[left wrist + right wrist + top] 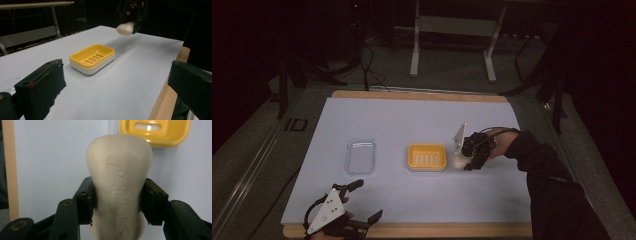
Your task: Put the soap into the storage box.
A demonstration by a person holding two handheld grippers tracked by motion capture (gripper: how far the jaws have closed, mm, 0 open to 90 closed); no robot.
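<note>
Dark surroundings frame a wooden table [412,230] covered by a pale sheet [412,120], with metal stand legs on the floor behind it; on the sheet sit a clear plastic lid [360,156] to the left and a yellow soap dish [427,157] with drain slots near the middle, well apart from each other; just beside the dish's right end the right gripper [460,161] clamps a cream bar of soap [119,192], its black jaws pressed on both long sides of the bar; in the left gripper view the bar hangs above the sheet, off the surface; raised lettering runs along the bar's face, but the word is too soft to read with certainty; the left gripper [362,202] rests at the near edge of the table, jaws spread wide with nothing between them.
</note>
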